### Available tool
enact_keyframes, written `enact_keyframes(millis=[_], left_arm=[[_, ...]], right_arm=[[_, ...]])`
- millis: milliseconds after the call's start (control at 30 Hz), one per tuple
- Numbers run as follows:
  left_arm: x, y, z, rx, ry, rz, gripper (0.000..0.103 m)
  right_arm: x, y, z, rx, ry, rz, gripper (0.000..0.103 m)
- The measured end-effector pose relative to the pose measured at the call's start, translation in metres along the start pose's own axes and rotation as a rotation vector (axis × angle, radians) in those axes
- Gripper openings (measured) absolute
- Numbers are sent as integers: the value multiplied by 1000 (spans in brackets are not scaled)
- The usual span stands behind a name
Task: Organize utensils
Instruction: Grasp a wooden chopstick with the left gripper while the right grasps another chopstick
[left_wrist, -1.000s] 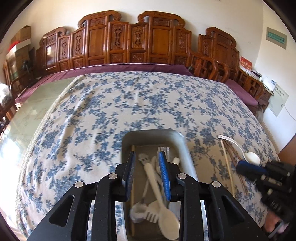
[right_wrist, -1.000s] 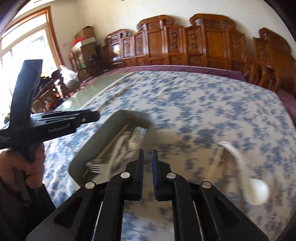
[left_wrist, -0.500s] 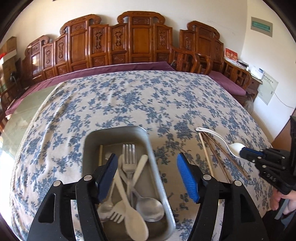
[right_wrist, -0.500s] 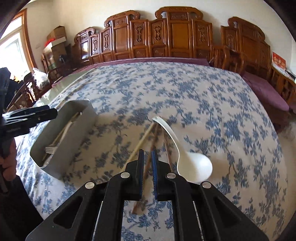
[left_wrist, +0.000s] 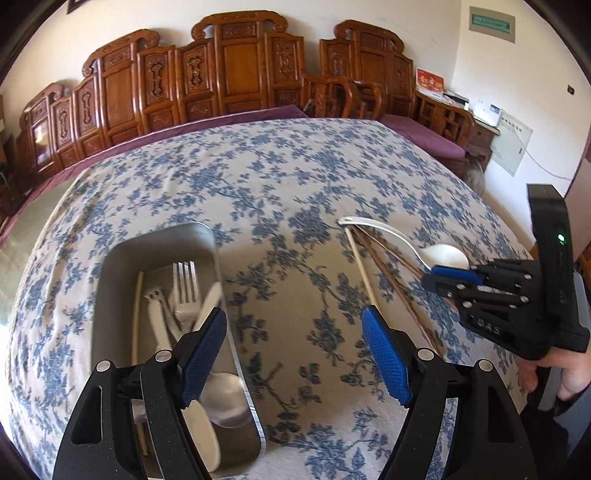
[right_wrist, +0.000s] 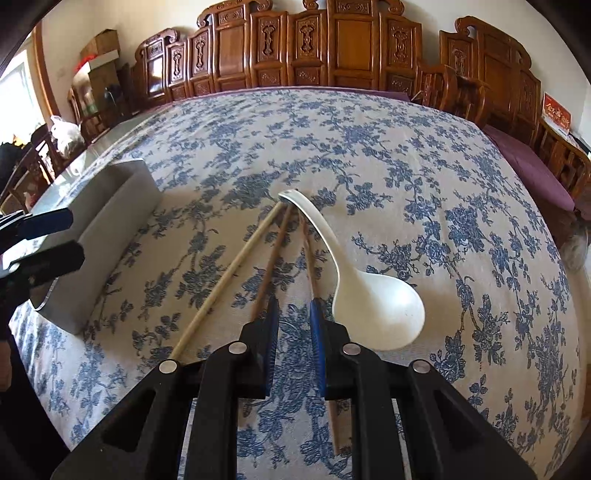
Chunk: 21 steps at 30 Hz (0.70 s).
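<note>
A grey tray (left_wrist: 110, 280) holds forks, spoons and a chopstick, left on the flowered tablecloth; it also shows in the right wrist view (right_wrist: 122, 206). My left gripper (left_wrist: 295, 350) is wide open and empty, above the tray's right rim. A white soup spoon (right_wrist: 369, 299) and three chopsticks (right_wrist: 236, 266) lie loose on the cloth; they also show in the left wrist view (left_wrist: 369, 288). My right gripper (right_wrist: 293, 314) is open by a small gap, low over the two brown chopsticks, left of the spoon's bowl. It holds nothing.
Carved wooden chairs (right_wrist: 332, 48) line the table's far side. The table edge drops off at the right (left_wrist: 509, 221). Boxes and a bag stand at the far left (right_wrist: 92, 66).
My left gripper opened wide and shifted right off the tray. My right gripper swung right from the tray to the loose chopsticks and spoon, lowered, and opened slightly.
</note>
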<state>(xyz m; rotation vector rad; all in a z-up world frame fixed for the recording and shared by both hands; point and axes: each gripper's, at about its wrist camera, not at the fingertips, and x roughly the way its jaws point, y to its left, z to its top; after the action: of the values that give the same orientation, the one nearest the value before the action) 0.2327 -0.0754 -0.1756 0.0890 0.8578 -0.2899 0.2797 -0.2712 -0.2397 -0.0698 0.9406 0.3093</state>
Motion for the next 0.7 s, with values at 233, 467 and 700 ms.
enact_keyframes(millis=[233,467,700], left_arm=[[9,-16,-8,18,27,-24,72],[18,-35,-16,58,45,-30,72],[27,-47,-21,77,58,-42,72]], right_arm=[[13,-7,-1,1,44,-41,19],[12,4,-2,-55,58,-21,6],[-12,3,0,-15,3,47,6]])
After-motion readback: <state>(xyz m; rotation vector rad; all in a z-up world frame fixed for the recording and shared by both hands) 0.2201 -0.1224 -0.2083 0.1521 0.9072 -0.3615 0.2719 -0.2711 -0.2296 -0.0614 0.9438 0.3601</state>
